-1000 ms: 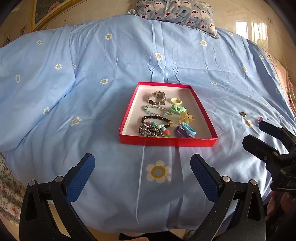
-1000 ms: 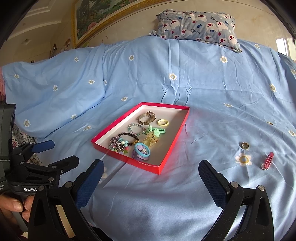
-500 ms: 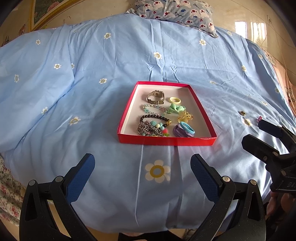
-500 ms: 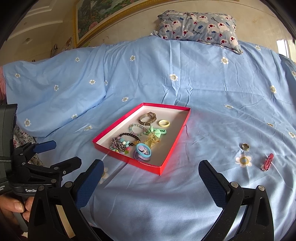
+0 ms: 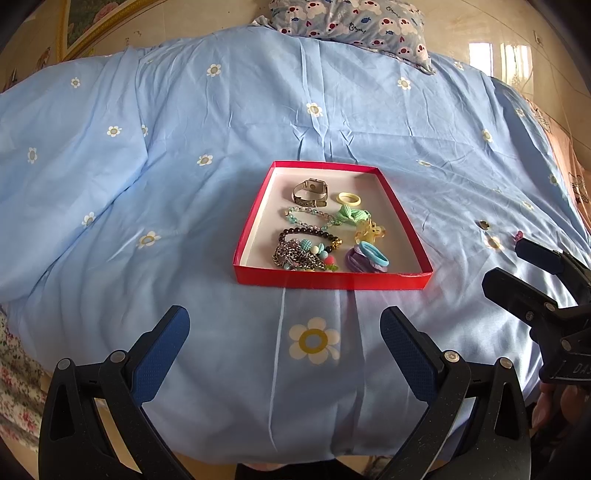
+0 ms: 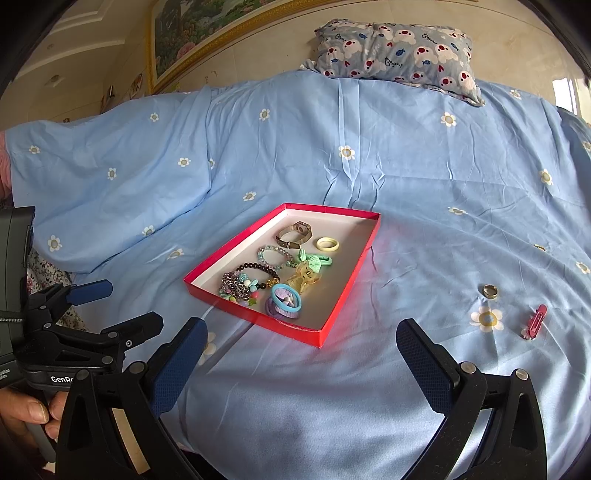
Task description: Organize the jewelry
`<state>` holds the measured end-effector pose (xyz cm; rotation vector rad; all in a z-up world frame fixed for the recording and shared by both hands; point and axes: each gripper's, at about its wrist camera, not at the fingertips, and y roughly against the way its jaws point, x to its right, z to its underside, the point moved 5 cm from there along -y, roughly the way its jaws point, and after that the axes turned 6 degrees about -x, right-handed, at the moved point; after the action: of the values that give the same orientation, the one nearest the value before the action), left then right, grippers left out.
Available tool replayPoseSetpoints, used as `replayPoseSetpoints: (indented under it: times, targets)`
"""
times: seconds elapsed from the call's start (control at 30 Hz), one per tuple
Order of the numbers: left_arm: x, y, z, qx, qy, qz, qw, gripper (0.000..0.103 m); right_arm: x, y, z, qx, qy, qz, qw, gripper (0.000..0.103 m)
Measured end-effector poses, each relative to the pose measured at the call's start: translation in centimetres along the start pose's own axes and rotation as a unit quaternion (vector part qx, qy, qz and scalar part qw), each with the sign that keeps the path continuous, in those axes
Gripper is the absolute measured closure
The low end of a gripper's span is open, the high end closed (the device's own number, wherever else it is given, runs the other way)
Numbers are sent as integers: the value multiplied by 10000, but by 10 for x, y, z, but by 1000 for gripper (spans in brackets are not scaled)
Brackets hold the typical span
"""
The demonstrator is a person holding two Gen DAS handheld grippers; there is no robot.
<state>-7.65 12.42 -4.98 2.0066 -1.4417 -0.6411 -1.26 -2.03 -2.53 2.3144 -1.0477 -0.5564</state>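
Blue daisy-print bedspread [image 6: 424, 177], patterned pillow [image 6: 399, 50] at its head, gold-framed painting [image 6: 192, 33]

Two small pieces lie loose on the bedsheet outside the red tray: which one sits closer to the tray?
The metal ring; the pink hair clip lies farther right, beyond the printed flower.

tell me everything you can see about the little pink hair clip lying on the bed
The pink hair clip is a small, narrow clip that looks like glossy plastic or painted metal, with a slot along its length. It lies flat on the blue flowered bedsheet, angled diagonally, outside the red tray and to its right. A silver ring sits apart from it to the upper left, with a printed daisy between them. Only the sheet touches it. From the left wrist view just its tip shows.
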Motion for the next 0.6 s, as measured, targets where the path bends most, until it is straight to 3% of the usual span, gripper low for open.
replayPoseSetpoints:
  times: [0.6]
  targets:
    - [0,-1,-1,-36,34,28,10000,0,2,-2,2,-29,19,-23,10000,0]
